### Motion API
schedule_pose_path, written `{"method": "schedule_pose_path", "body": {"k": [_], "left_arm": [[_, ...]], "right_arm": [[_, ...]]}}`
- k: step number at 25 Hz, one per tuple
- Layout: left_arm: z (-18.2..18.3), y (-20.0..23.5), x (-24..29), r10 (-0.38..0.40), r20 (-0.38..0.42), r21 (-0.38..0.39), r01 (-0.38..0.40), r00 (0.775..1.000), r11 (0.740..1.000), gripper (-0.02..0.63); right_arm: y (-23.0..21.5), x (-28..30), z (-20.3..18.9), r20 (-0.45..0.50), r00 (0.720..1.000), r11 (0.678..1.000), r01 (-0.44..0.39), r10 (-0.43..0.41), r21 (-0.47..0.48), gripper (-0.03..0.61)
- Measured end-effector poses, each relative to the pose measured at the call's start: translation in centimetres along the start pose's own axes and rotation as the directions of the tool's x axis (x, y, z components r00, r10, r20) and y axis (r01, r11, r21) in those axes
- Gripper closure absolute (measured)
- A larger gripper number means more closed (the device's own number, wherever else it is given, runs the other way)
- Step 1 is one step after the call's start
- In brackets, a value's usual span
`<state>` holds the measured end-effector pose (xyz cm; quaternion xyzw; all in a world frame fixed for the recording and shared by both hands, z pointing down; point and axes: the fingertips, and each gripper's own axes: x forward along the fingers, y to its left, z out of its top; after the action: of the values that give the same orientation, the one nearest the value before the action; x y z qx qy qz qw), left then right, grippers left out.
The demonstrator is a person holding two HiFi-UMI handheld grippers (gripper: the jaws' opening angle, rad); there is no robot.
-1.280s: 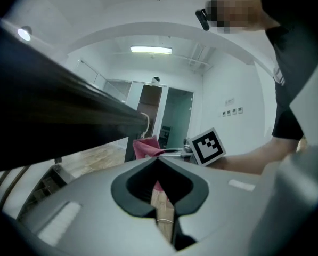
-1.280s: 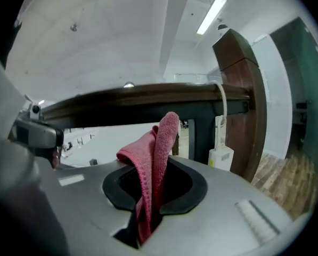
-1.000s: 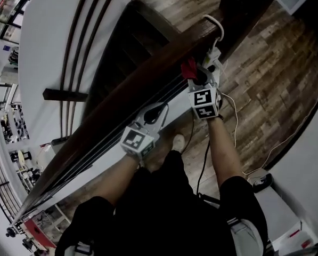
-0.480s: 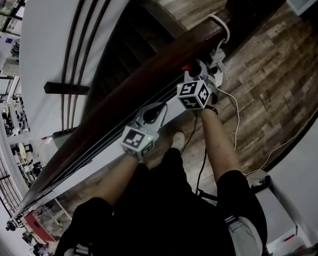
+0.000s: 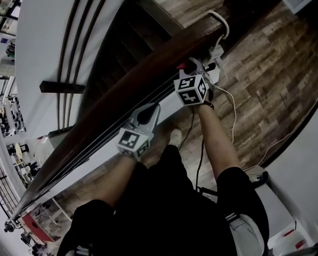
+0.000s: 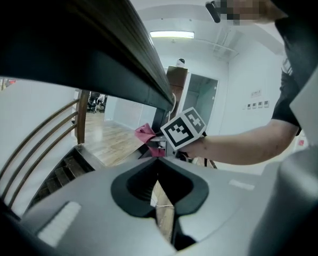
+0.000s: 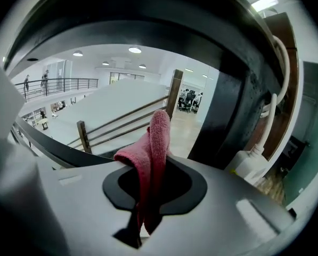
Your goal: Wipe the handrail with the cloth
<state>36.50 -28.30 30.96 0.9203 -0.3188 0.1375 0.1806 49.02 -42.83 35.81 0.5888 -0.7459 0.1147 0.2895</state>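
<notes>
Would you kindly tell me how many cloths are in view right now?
1. The red cloth is clamped in the right tool, close by the dark wooden handrail. Others may be hidden behind it or the person.

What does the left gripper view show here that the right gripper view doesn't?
Only the left gripper view: the left gripper, jaws shut on nothing, and the person's forearm behind the right gripper. Only the right gripper view: the right jaws clamped on the cloth, plus a white cable. Both: the red cloth and the dark handrail.
</notes>
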Motion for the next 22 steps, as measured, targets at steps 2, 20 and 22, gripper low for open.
{"method": "schedule_pose_path", "body": {"k": [2, 20, 22], "left_arm": [[-0.3, 0.5, -0.5, 0.007, 0.011, -0.01, -0.007, 1.0, 1.0, 0.615], [-2.4, 2.8, -6.2, 0.1, 0.03, -0.062, -0.098, 0.995, 0.993, 0.615], [-2.6, 2.9, -6.8, 0.112, 0.038, -0.067, -0.109, 0.993, 0.992, 0.615]], "right_arm": [[0.7, -0.2, -0.1, -0.007, 1.0, 1.0, -0.024, 0.024, 0.003, 0.534], [10.4, -1.8, -0.5, -0.037, 0.989, 0.981, -0.15, 0.146, -0.127, 0.534], [11.3, -2.0, -0.6, -0.04, 0.986, 0.978, -0.164, 0.161, -0.13, 0.534]]}}
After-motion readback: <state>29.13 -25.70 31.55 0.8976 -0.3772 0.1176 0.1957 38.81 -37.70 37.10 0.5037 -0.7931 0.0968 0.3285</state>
